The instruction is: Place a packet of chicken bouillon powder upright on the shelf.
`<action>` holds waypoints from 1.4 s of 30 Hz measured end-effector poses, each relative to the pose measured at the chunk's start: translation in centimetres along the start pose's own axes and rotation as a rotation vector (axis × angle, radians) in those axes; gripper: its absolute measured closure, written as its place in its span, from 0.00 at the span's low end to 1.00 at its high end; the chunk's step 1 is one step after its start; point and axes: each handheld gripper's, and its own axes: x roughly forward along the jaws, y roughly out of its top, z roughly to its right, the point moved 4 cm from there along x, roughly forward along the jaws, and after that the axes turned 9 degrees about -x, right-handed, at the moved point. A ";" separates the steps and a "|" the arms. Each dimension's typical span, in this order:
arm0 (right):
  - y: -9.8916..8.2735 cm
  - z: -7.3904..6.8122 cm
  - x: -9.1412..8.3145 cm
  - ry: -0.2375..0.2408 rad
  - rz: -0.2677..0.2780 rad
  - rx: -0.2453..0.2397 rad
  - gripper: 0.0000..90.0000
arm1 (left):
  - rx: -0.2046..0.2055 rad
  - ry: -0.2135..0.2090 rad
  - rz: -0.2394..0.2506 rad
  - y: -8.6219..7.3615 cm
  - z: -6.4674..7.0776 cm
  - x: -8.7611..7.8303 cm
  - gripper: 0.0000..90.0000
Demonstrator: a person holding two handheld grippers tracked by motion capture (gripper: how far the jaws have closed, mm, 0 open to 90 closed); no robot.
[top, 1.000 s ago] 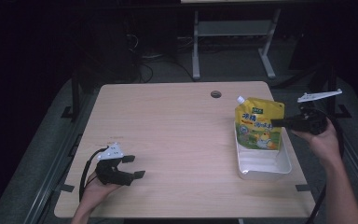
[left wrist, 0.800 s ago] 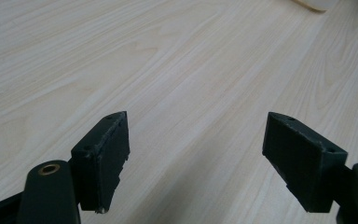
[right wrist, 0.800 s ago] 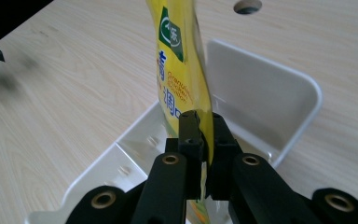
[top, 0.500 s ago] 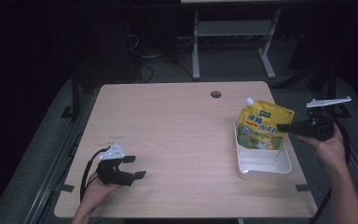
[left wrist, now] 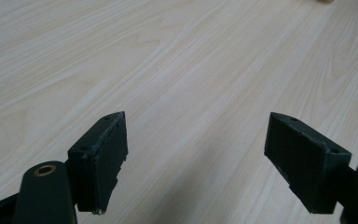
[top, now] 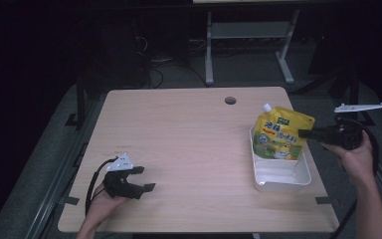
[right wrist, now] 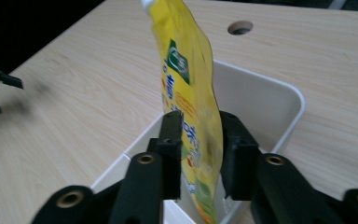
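Observation:
A yellow spouted pouch (top: pixel 278 137) stands upright in the far end of a white tray (top: pixel 283 181) at the table's right side, leaning on the tray's wall. In the right gripper view the pouch (right wrist: pixel 186 60) rises between the two black jaws above the tray (right wrist: pixel 279 93). My right gripper (top: pixel 302 133) reaches in from the right at the pouch's edge; its jaws have just been opening and sit loosely at the pouch's sides (right wrist: pixel 200 121). My left gripper (top: pixel 145 179) rests near the front left, open over bare wood (left wrist: pixel 196 135).
A round cable hole (top: pixel 230 100) lies in the tabletop behind the tray. The tray's near half holds nothing. A metal stand (top: pixel 248 30) is on the dark floor beyond the table. The wide light-wood middle of the table (top: pixel 189 139) lies between the two hands.
The right hand has drawn a little to the right, and the pouch has tipped and settled lower into the tray. The left gripper has stayed put.

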 end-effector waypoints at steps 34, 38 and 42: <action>3.3 -3.9 -4.3 -0.064 0.073 -0.112 0.56 | -0.014 0.027 0.003 -1.1 -0.5 -0.9 0.21; 3.7 -4.6 -4.3 -0.066 0.067 -0.132 0.55 | -0.016 0.025 0.002 -1.1 -0.5 -0.9 0.21; 4.1 -5.4 -4.0 -0.053 0.065 -0.157 0.54 | -0.017 0.023 0.001 -1.1 -0.5 -0.9 0.21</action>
